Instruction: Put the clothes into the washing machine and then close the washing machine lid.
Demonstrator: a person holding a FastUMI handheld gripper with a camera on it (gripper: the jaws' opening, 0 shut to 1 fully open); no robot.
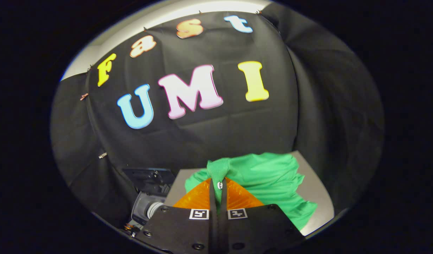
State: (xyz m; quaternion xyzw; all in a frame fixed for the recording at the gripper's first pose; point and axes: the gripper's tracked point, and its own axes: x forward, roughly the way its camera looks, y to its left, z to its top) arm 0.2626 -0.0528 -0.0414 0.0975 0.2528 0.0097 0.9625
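**Green garment pinched, washer off to the gripper's left**

The gripper [218, 185] has its fingers drawn together on a bunched fold of the green garment [269, 176], both pressing on the cloth with almost no gap between them. The pinched peak stands at the fingertips; from there the rest of the garment spreads away to the right of the fingers and down onto the pale tabletop [317, 190], so its long run lies across the fingers, not along them. It looks partly lifted, the far hem touching the table.

A dark-and-grey machine [149, 197], probably the washer, sits low to the left of the fingers, beside the table's edge. The coming carry therefore likely goes leftward, with cloth trailing right.
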